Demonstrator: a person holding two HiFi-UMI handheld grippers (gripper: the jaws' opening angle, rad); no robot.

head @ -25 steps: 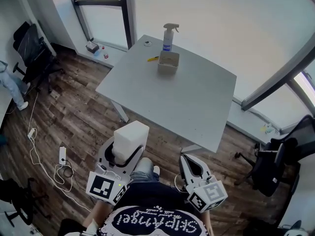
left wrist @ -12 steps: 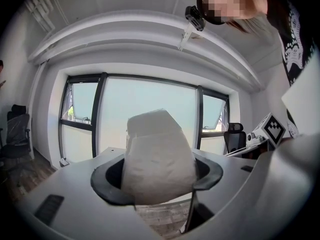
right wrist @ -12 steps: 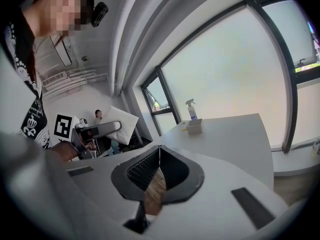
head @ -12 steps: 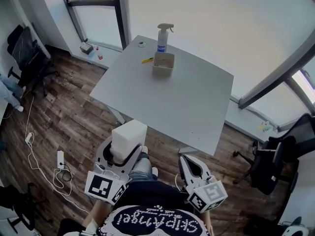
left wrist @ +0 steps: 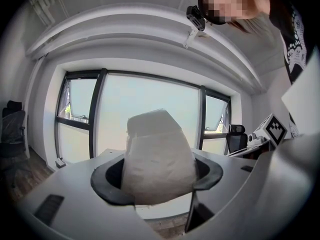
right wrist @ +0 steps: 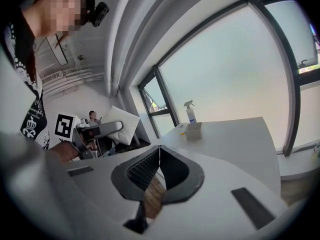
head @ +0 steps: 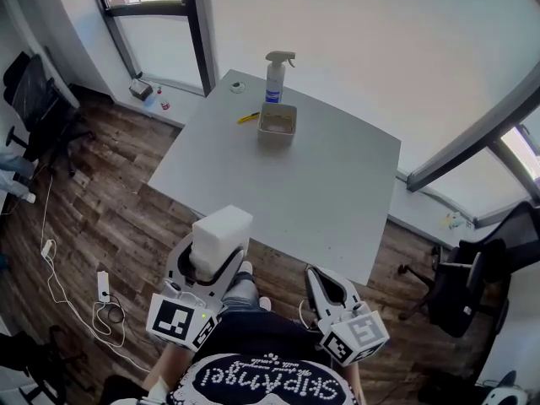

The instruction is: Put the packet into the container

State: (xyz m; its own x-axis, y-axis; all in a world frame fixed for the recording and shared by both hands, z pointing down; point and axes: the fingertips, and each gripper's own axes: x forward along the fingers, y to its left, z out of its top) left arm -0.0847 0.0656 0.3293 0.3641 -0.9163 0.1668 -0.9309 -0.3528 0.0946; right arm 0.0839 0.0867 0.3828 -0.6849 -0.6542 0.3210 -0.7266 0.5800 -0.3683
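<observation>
My left gripper (head: 205, 264) is shut on a white packet (head: 221, 233), held near my body above the wooden floor, short of the grey table's (head: 337, 201) near edge. In the left gripper view the packet (left wrist: 157, 159) fills the space between the black jaws. My right gripper (head: 325, 289) is shut with nothing in it; in the right gripper view its tips (right wrist: 159, 150) meet. The small beige container (head: 277, 123) stands at the far side of the table, seen also as the container (right wrist: 193, 130) in the right gripper view.
A spray bottle (head: 273, 77) stands just behind the container, with a yellow pen (head: 248, 117) and a small roll of tape (head: 237, 87) to its left. Office chairs (head: 34, 99) stand at the left, another chair (head: 472, 285) at the right. Cables (head: 80, 285) lie on the floor.
The view has shifted so the table and container sit slightly further left and nearer. Both grippers keep their places relative to my body, the left still holding the packet.
</observation>
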